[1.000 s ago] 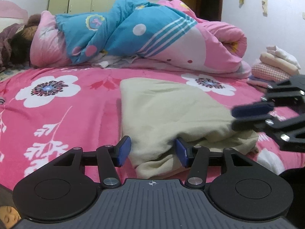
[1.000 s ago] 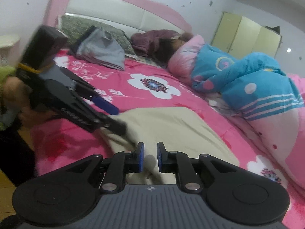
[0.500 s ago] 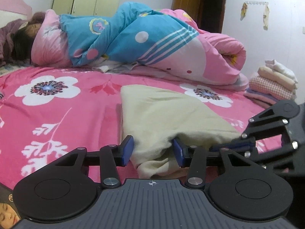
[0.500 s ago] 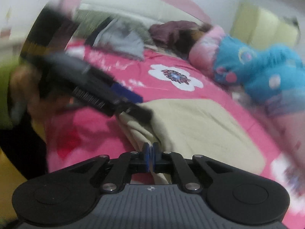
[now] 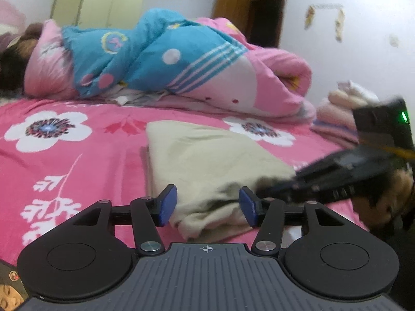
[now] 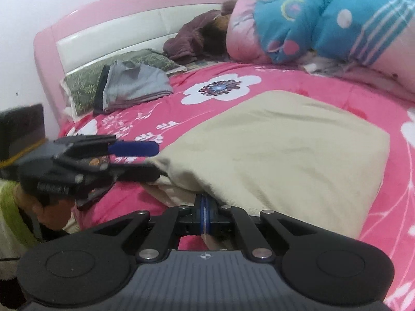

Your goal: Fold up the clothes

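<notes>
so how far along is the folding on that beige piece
Partly done. The beige garment already lies on the pink bedspread as a flat folded panel, and folded clothes are stacked at the bed's edge. In hand: the right gripper is shut on the near edge, while the left gripper straddles the bunched corner, its jaws opening. Left: that loose near end likely needs one more fold.

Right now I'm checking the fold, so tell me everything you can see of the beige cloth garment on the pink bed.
The beige cloth garment is plain, soft, matte fabric, folded into a roughly rectangular slab lying flat on the pink floral bedspread. Its near edge bunches into stacked layers. The right gripper is shut on that near edge. The left gripper straddles the bunched corner, jaws opening, pads not pressing it. No print or buttons show.
</notes>
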{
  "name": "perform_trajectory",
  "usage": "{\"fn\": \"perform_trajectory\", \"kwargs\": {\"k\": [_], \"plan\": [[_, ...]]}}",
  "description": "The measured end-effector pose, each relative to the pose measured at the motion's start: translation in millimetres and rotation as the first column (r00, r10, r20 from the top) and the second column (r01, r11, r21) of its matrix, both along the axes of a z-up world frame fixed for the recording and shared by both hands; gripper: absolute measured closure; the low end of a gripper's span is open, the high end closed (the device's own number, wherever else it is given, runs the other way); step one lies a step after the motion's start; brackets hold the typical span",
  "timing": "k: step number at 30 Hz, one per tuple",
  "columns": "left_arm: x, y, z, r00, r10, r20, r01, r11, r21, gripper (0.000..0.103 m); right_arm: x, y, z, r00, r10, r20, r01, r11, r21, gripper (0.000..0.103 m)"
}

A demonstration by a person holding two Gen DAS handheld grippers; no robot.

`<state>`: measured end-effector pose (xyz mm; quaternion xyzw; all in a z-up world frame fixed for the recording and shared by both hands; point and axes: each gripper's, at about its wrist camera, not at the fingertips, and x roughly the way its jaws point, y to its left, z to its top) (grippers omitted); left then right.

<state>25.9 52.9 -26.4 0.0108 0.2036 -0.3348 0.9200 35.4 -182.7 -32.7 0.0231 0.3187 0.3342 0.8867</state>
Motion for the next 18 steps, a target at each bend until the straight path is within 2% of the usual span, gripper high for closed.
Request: {"fn": "perform_trajectory", "kwargs": {"k": [3, 10, 15, 18], "plan": [[-5.5, -6.3, -2.0, 0.999, -0.003, 0.035, 0.001, 0.999, 0.050, 0.047, 3.0, -4.0, -0.5, 1.000, -0.011, -0.020, 0.011, 1.000, 0.027, 0.103], [-9.0, -8.4, -2.9, 0.998, 0.007, 0.068, -0.012, 0.997, 0.082, 0.047, 6.3, -7.9, 0.7, 0.999, -0.030, -0.036, 0.032, 0.998, 0.056, 0.103], [-4.7, -25.1, -8.6, 0.994, 0.075, 0.086, -0.088, 0.983, 0.161, 0.047, 1.0, -3.1, 2.7, 0.999, -0.032, -0.006, 0.032, 0.999, 0.029, 0.103], [-0.9, -26.1, -8.4, 0.993, 0.098, 0.072, -0.108, 0.982, 0.156, 0.047, -11.2, -9.2, 13.5, 0.998, -0.041, 0.043, 0.040, 0.999, 0.027, 0.102]]}}
